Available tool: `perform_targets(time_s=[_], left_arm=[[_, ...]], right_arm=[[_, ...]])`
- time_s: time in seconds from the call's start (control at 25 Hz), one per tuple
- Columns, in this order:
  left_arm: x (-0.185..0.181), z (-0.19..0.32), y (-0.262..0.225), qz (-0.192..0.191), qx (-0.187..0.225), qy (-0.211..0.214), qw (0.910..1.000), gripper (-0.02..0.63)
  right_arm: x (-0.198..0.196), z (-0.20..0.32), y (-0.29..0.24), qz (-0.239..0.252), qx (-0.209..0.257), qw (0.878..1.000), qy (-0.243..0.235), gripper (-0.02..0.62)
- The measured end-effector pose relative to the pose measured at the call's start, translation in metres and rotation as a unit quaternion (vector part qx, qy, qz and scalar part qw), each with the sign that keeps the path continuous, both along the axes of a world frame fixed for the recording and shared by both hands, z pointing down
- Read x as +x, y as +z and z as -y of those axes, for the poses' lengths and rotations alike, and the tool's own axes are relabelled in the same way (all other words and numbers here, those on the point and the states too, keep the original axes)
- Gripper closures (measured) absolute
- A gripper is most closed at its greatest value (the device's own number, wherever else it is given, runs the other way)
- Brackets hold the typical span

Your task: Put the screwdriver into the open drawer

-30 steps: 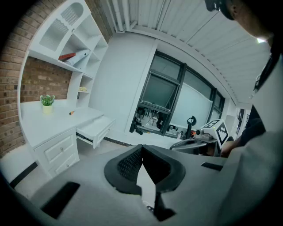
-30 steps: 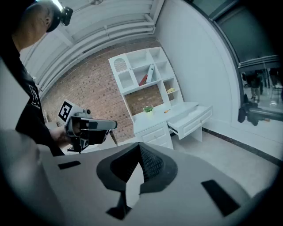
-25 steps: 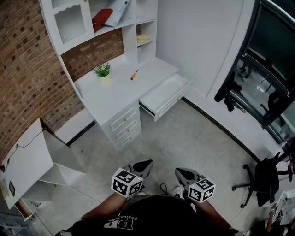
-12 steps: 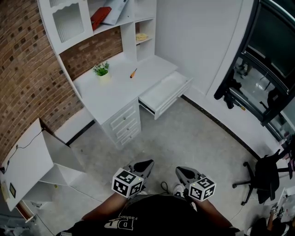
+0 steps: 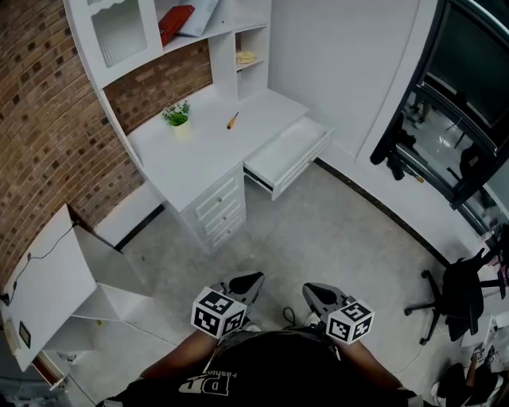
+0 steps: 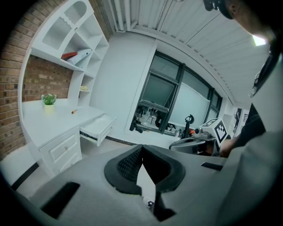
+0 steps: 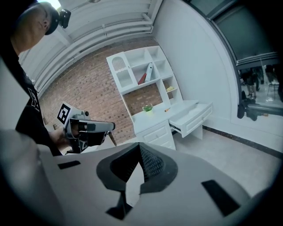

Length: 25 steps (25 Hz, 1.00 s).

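An orange-handled screwdriver (image 5: 232, 120) lies on the white desk (image 5: 187, 159), just behind the open drawer (image 5: 286, 153), which looks empty. Both grippers are far from it, held low in front of the person's body above the floor. The left gripper (image 5: 248, 284) is shut with nothing in it, and the right gripper (image 5: 311, 292) is shut and empty too. In the left gripper view the screwdriver (image 6: 74, 111) and drawer (image 6: 98, 128) are small at the left. In the right gripper view the screwdriver (image 7: 167, 109) lies behind the drawer (image 7: 193, 117).
A small potted plant (image 5: 178, 118) stands on the desk left of the screwdriver. Shelves above hold a red book (image 5: 176, 17). A stack of shut drawers (image 5: 216, 208) sits under the desk. A white panel (image 5: 44, 278) leans at the left. An office chair (image 5: 457, 306) stands at the right.
The desk and drawer have slid slightly up and right in the head view as the person moved. Both grippers keep their places in that view and stay shut.
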<state>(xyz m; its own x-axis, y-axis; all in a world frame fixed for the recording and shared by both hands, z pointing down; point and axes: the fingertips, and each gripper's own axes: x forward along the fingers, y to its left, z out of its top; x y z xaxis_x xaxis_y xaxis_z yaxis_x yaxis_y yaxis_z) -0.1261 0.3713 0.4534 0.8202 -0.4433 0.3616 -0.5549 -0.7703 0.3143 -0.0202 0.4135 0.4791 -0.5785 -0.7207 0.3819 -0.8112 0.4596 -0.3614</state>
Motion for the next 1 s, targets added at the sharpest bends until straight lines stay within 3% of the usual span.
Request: perform_targets(time_s=[0.44,1.0], left_arm=[[-0.038,0.004,0.012,-0.007,-0.02,-0.002,0.9998,0.588],[-0.023,0.05,0.019,-0.001,-0.026,-0.017,0.9995,0.588]], right_arm=[[-0.024,0.008,0.003,-0.005,-0.013,1.0,0.023,0.592],[-0.001,0.066,0.008,0.012,-0.016,0.999,0.033,0.592]])
